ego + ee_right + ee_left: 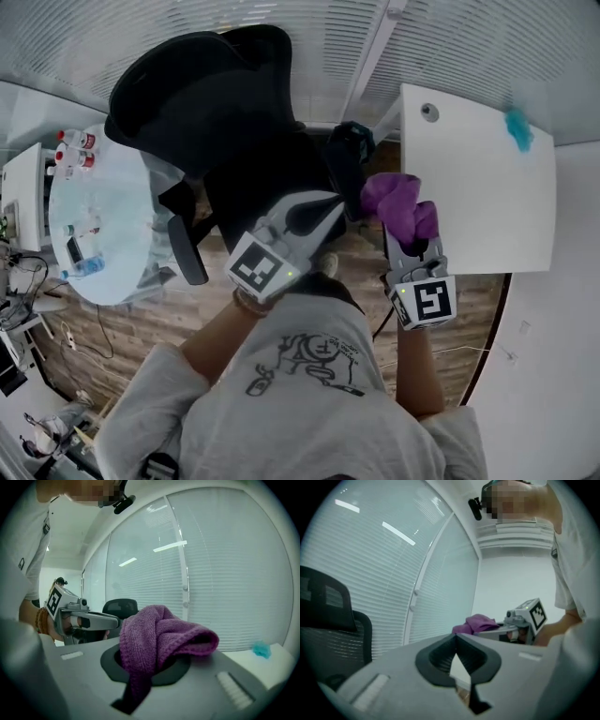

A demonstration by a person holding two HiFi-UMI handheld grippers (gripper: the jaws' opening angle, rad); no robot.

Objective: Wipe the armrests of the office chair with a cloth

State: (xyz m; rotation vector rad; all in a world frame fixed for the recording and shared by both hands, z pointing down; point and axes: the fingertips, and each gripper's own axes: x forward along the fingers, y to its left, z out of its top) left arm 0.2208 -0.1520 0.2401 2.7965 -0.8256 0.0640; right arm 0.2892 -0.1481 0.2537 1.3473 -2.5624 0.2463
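Note:
The black office chair [216, 103] stands ahead of me, with one armrest [187, 248] at its left and the other [345, 169] at its right. My right gripper [410, 234] is shut on a bunched purple cloth [398, 202], held in the air just right of the right armrest. In the right gripper view the cloth [159, 634] fills the jaws and hides the fingertips. My left gripper [323, 211] is raised in front of the chair seat. Its jaws meet at the tip and hold nothing [456, 637]. In the left gripper view the chair's back [328, 620] is at the left.
A white table [478, 187] is at the right, with a small teal object [518, 129] near its far corner. At the left is a round glass table [98, 225] carrying bottles. Window blinds run behind the chair. The floor is wood.

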